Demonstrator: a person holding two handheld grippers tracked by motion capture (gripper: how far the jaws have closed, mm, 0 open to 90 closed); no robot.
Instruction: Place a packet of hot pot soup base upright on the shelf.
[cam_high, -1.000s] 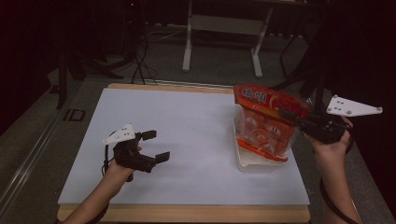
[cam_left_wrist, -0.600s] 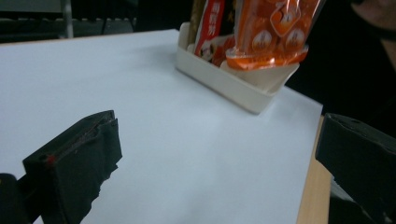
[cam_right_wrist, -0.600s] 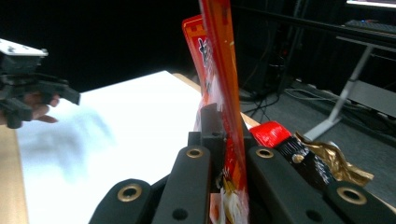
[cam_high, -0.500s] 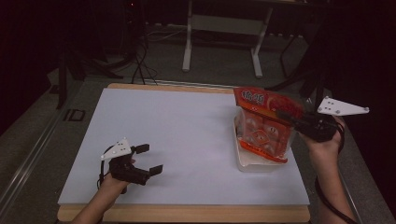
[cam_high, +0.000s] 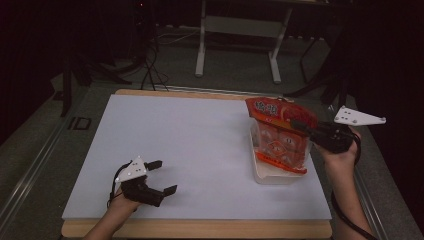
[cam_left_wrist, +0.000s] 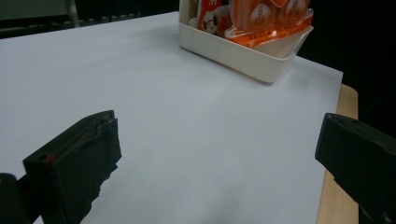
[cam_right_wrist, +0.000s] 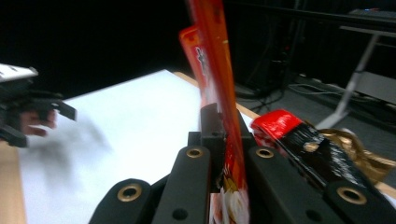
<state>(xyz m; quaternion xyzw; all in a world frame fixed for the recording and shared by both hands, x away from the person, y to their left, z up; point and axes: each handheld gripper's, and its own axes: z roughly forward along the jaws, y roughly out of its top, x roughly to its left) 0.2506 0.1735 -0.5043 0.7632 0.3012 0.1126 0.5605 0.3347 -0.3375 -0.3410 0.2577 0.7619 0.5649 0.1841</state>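
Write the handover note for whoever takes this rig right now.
Right gripper: shut on the top edge of the orange snack bag; the bag hangs upright with its lower part inside the white bin at the table's right side.
Left gripper: open, nothing between the jaws, low over the white sheet near the front left.
Done: bag gripped and partly in the bin.
Left: probably settle the bag fully into the bin and let go. A red and black packet and a gold one lie near the right gripper.

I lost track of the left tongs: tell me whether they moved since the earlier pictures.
Yes. In the high view the left tongs have drawn back toward the table's near edge, away from the white tray.
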